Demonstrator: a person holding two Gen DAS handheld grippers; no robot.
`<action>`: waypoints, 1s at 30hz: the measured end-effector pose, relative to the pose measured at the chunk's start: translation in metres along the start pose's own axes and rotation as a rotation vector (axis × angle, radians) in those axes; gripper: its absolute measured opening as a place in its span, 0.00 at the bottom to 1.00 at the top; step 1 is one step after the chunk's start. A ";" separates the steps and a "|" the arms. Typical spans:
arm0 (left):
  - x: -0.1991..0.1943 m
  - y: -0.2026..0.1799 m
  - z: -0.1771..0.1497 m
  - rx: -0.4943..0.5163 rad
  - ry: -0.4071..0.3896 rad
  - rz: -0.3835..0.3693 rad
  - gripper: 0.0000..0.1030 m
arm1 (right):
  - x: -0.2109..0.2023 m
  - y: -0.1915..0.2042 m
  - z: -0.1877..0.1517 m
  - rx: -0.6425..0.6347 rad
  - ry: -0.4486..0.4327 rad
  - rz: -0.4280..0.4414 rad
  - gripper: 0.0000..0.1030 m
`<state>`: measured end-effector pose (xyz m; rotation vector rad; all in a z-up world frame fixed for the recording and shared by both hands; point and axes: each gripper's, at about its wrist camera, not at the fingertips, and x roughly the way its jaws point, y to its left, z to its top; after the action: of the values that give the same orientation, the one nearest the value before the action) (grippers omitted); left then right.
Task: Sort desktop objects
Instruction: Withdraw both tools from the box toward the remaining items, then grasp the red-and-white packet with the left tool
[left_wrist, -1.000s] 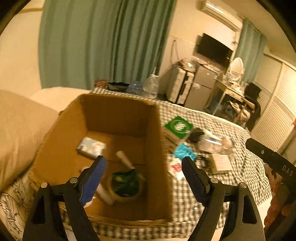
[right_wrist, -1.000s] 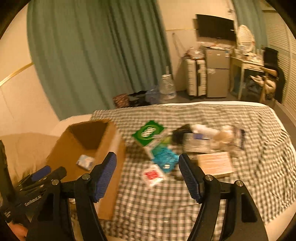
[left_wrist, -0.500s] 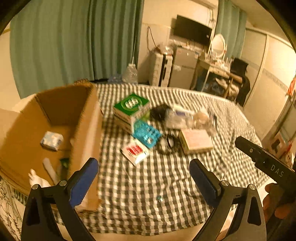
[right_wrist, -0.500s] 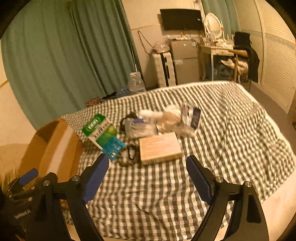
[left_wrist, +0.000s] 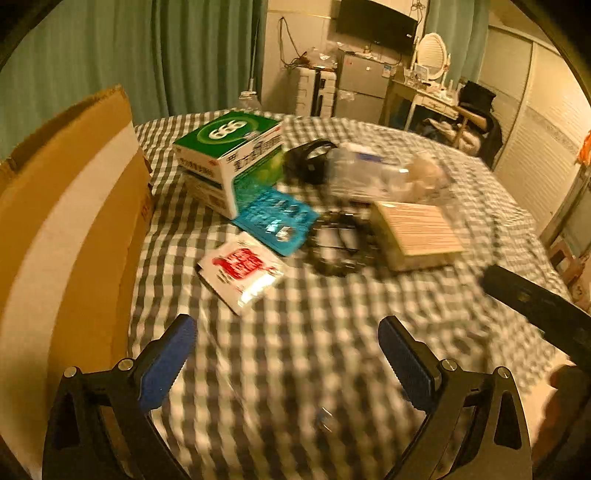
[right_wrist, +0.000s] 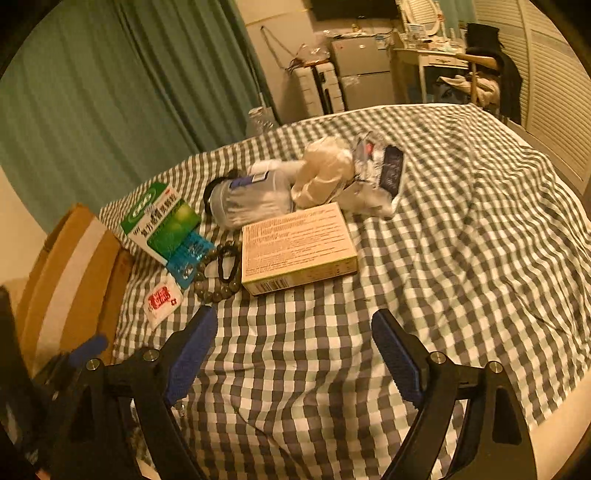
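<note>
My left gripper (left_wrist: 282, 356) and right gripper (right_wrist: 293, 349) both have their jaws wide open and hold nothing. The things to sort lie in the middle of the frame on the checked cloth (right_wrist: 461, 229), and the cardboard box (left_wrist: 62, 236) stands at the left edge. They sit packed close, so I could bump one while grabbing its neighbour. The flat red packet (left_wrist: 242, 271) may slip from my fingers. I count one green box (left_wrist: 229, 147), one blue packet (left_wrist: 275, 218), one bead bracelet (right_wrist: 218, 273) and one tan box (right_wrist: 297, 247).
</note>
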<state>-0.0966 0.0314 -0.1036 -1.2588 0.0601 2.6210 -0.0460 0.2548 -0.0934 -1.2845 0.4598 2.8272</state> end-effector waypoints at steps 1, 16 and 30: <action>0.009 0.005 0.002 -0.001 0.007 0.016 0.98 | 0.004 0.001 0.000 -0.005 0.006 0.003 0.83; 0.080 0.038 0.020 -0.068 -0.027 -0.003 0.90 | 0.034 0.026 -0.003 -0.108 0.057 0.013 0.83; 0.053 0.051 0.006 -0.057 -0.120 -0.052 0.25 | 0.084 0.086 0.026 -0.239 0.023 0.142 0.64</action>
<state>-0.1448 -0.0073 -0.1442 -1.1023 -0.0679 2.6645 -0.1314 0.1691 -0.1161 -1.3731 0.2263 3.0664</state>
